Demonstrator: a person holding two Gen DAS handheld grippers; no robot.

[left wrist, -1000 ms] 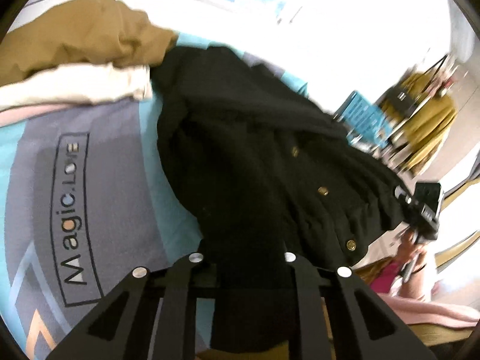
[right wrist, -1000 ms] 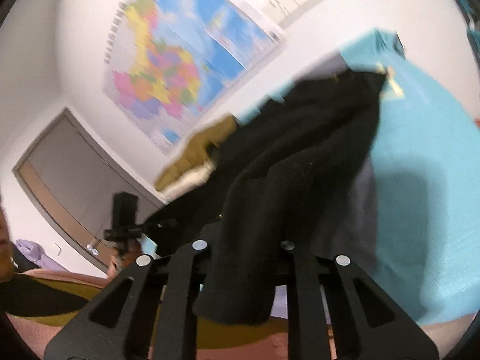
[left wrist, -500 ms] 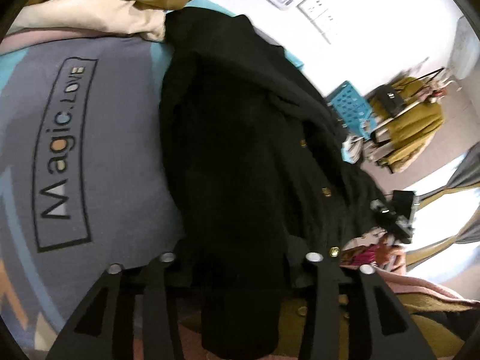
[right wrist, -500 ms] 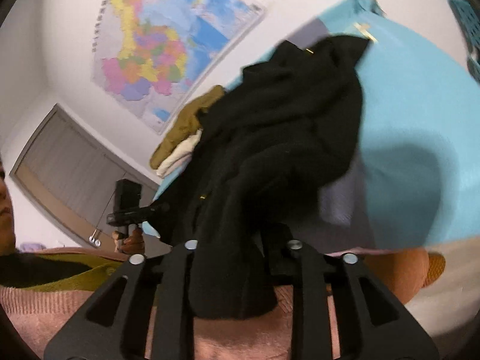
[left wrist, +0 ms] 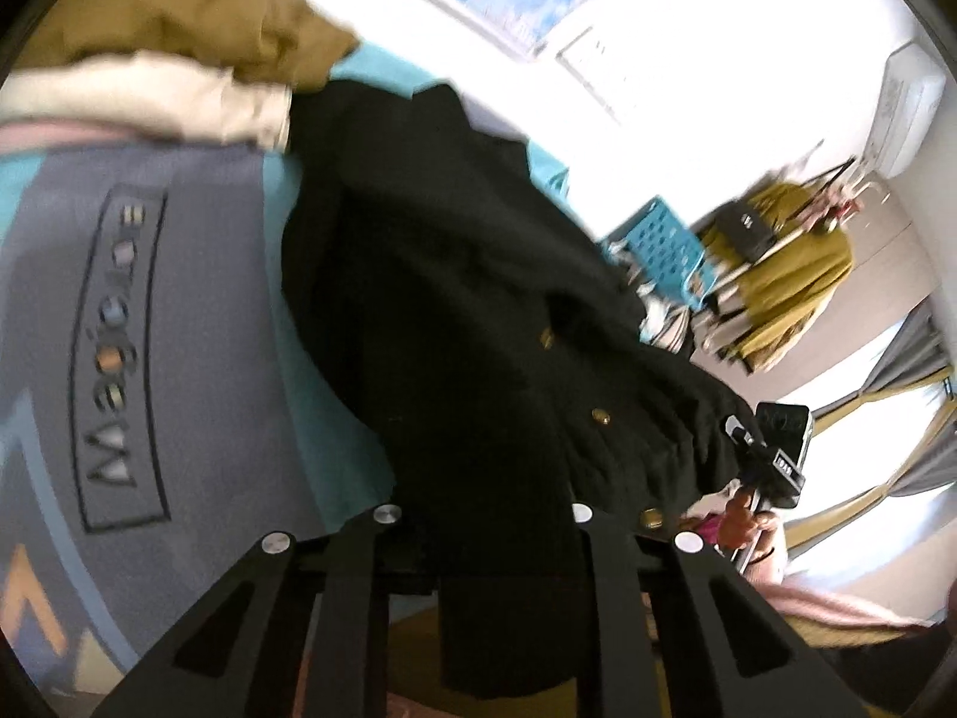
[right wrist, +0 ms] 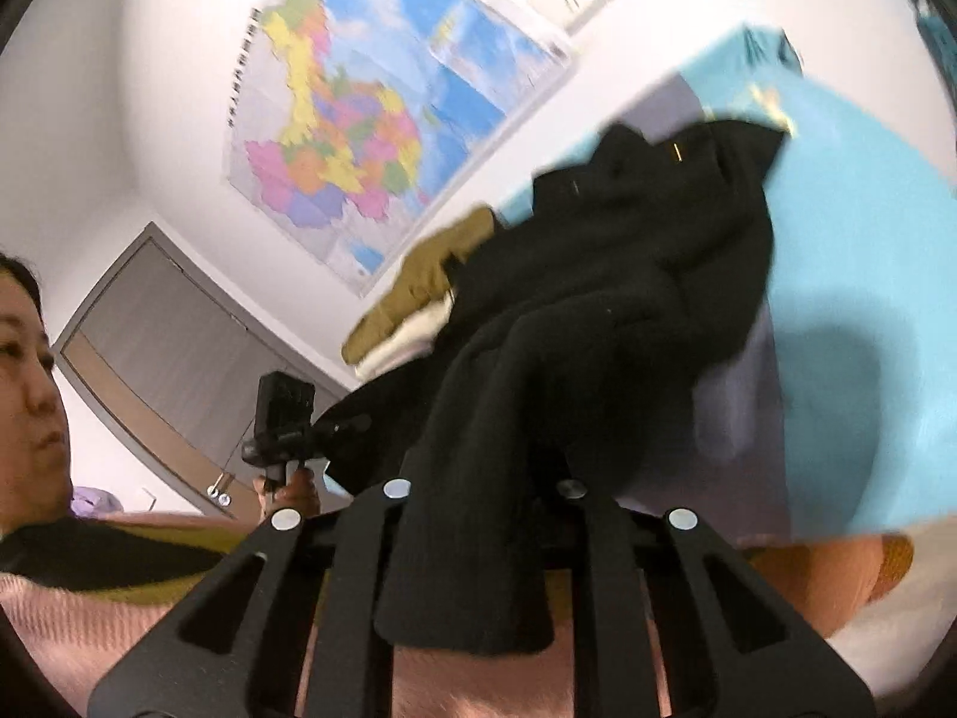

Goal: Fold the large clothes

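Both claws are closing on the black knitted cardigan with gold buttons (left wrist: 478,311): left claw (left wrist: 481,517) and right claw (right wrist: 481,487) each pinch its near edge, body sprawled unfolded over the grey-and-teal printed worktop (left wrist: 197,311), folding barely begun.

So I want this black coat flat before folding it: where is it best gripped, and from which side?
Probably by its near hem, from the table's near edge. The black coat lies lengthwise away from that edge, its button row running the same way. The left gripper and right gripper are closing on that hem.
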